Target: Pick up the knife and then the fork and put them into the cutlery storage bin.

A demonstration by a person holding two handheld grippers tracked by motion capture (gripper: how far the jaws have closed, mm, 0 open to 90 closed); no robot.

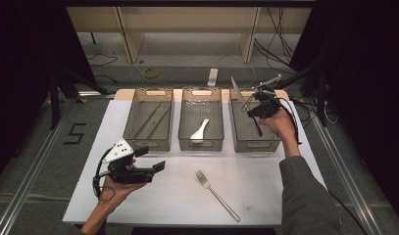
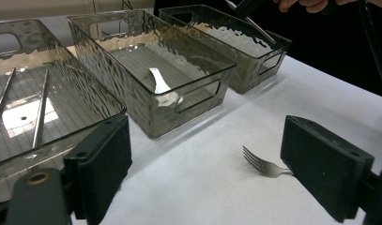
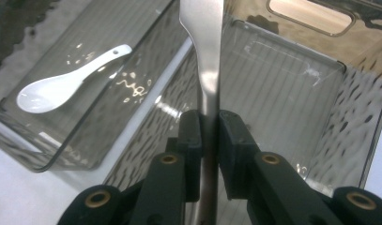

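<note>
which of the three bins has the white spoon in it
The middle bin, between the other two: the white spoon lies on its floor. The left bin holds two thin metal sticks, and the right claw holds a knife over the right bin.

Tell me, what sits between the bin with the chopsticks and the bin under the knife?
A third clear bin holding a white spoon, seen in the high view.

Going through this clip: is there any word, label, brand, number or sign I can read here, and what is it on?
"5": a large black numeral on the grey floor, left of the table.
No readable text on the bins, the fork, the spoon or the grippers.
</note>
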